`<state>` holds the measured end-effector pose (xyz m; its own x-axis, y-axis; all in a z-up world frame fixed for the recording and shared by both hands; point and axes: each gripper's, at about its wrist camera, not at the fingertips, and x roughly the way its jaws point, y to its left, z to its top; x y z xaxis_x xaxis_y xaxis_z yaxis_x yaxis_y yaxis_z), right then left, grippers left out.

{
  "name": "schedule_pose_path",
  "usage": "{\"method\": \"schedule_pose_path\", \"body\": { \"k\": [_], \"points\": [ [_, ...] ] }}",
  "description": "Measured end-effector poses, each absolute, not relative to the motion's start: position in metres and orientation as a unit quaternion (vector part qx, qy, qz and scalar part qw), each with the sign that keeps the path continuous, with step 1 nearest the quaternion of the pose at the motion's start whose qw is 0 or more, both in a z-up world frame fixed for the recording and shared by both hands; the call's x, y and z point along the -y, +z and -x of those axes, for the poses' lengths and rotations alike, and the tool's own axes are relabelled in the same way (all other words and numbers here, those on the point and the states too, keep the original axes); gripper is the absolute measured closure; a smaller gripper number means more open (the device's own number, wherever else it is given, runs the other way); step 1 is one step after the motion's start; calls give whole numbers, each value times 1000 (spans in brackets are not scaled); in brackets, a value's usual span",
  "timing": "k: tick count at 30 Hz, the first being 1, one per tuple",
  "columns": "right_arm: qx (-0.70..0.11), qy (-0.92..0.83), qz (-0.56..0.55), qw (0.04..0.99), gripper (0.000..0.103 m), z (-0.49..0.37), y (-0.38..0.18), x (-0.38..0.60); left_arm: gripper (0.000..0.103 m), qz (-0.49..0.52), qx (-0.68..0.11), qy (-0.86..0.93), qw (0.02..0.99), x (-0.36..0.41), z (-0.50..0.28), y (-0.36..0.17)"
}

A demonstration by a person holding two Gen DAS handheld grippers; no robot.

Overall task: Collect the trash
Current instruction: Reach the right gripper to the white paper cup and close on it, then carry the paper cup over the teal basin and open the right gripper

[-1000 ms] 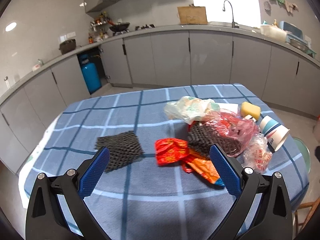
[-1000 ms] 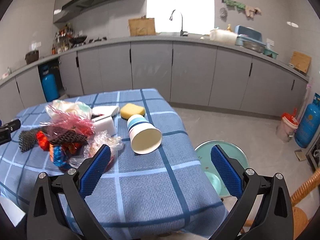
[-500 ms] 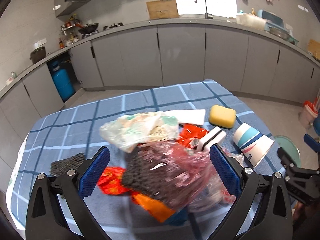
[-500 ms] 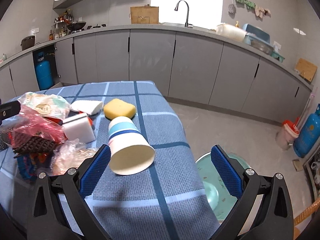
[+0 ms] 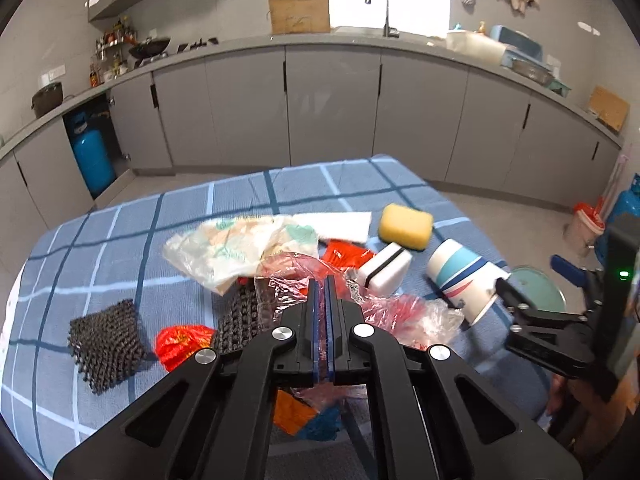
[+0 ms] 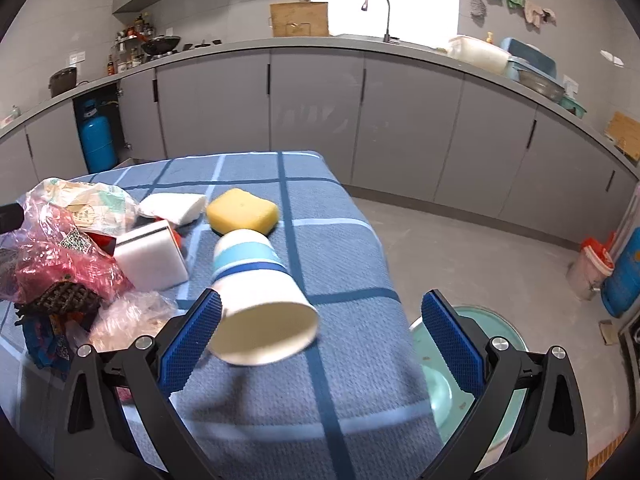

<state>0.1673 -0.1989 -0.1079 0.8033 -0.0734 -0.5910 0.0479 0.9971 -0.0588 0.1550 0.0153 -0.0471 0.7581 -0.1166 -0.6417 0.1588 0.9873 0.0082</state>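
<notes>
My left gripper (image 5: 324,280) is shut on the pink-red plastic bag (image 5: 288,272), which also shows in the right wrist view (image 6: 52,256). Around it on the blue checked tablecloth (image 5: 120,232) lie a printed pale bag (image 5: 236,244), two black foam nets (image 5: 105,344), red and orange wrappers (image 5: 180,340) and a clear bag (image 5: 424,320). A paper cup (image 6: 260,300) with blue bands lies on its side, its mouth between my right gripper's (image 6: 318,332) open fingers; its left pad (image 6: 192,340) is close to the rim.
A yellow sponge (image 6: 243,210), a white eraser sponge (image 6: 150,256) and a folded white cloth (image 6: 172,206) lie behind the cup. The table's right edge drops to a green stool (image 6: 468,360). A small bin (image 6: 592,264) and blue gas cylinder (image 6: 624,272) stand on the floor.
My left gripper moved right over the trash pile and shut on the pink-red bag. My right gripper moved in toward the paper cup, which now lies between its fingers.
</notes>
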Motion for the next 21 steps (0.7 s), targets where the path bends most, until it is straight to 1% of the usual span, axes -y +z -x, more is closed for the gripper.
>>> {"method": "schedule_pose_path", "body": {
  "k": [9, 11, 12, 13, 21],
  "points": [
    [-335, -1, 31, 942, 5, -186, -121, 182, 100, -43, -282, -50, 957, -29, -149, -14],
    [-344, 10, 25, 939, 13, -190, -124, 180, 100, -43, -278, -51, 958, -30, -150, -12],
    [-352, 20, 17, 936, 25, -191, -127, 181, 100, -44, -276, -51, 959, -29, -151, -11],
    [-361, 31, 6, 932, 34, -193, -129, 182, 100, -45, -273, -52, 960, -28, -152, -10],
    [-332, 36, -14, 943, 35, -180, -116, 191, 100, -61, -259, -73, 961, -6, -156, -3]
  ]
}}
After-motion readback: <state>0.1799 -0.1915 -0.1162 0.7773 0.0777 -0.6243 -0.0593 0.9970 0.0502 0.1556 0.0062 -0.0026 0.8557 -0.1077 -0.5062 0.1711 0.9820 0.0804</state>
